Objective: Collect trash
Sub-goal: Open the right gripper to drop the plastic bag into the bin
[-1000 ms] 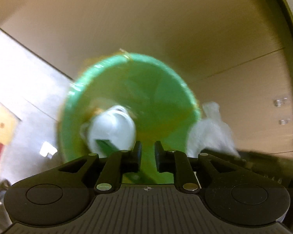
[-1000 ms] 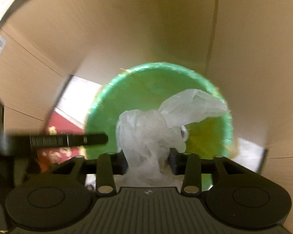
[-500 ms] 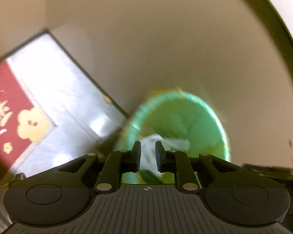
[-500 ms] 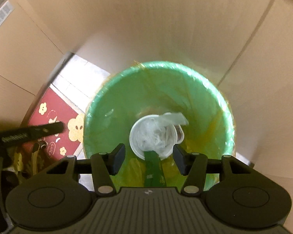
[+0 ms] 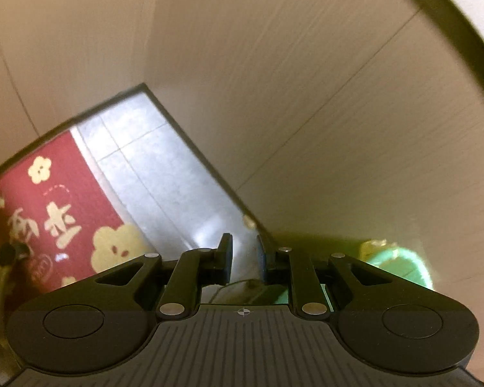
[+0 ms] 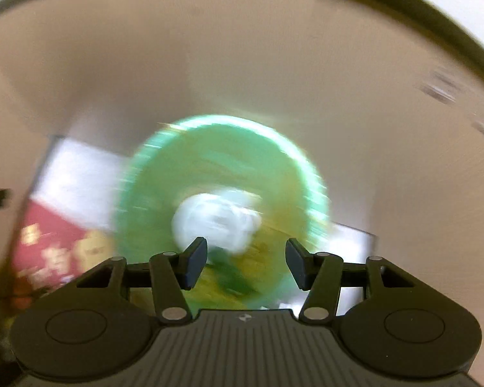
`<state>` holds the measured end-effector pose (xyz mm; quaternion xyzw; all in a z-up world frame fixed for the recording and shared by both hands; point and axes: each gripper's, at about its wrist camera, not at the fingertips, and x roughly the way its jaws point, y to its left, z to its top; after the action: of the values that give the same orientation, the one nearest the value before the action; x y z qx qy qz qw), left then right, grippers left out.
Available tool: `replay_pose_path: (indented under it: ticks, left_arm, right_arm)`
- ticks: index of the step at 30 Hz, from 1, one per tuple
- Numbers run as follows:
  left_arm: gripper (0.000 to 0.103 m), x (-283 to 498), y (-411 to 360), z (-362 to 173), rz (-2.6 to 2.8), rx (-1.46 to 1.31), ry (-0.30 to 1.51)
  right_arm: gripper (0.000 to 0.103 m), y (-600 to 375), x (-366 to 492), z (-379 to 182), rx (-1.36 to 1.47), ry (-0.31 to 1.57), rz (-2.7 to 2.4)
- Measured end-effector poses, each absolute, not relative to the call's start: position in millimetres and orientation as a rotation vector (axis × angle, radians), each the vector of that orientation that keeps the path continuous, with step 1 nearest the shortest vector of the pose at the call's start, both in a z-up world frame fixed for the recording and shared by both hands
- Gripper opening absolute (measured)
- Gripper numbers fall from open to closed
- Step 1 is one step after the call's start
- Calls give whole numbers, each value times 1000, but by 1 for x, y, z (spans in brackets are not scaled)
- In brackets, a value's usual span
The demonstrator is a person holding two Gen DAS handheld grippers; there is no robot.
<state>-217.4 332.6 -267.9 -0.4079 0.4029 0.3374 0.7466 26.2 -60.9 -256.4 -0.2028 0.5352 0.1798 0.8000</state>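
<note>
Trash in the green bin, both grippers empty

Trash [image 6: 216,222] is seen in the right wrist view as a pale white mass, lying low inside the bin [image 6: 209,148]. The picture is heavily blurred, so single pieces cannot be told apart. The bin is green and round, viewed from above, with a yellowish lining showing on its inner wall. It is set against beige cabinet panels [image 6: 387,177].

The right gripper [image 6: 246,259] is held above the bin, pointing steeply down. Its jaws are spread apart and nothing is gripped between them; the trash shows beyond the gap, well below the pads.

In the left wrist view, the left gripper [image 5: 244,259] is aimed off to the side of the bin [image 5: 400,264], of which only a green edge shows at lower right. Its jaws are drawn nearly together, a narrow gap left between the pads. Nothing is held there; grey floor tile [image 5: 151,167] is seen through the gap. A red mat [image 5: 58,213] with cream flowers and characters is laid on the floor at left, beside the tiles. Beige panels [image 5: 306,113] fill the upper part of the view.
</note>
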Motion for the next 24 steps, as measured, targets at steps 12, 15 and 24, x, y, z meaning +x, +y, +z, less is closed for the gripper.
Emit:
replay_pose_path:
  ticks: [12,15,24]
  left_arm:
    - [18,-206,388,-282,589,-806,956]
    - [18,-169,373,-323,487,-672,954]
    - [20,-88,311,-544,330,-333,911]
  right_arm:
    - [54,-2,-33,-232,-482,1018,387]
    - [54,6,-24,-232,-456,970,339]
    - [55,-13,45,-316,-393,907,282]
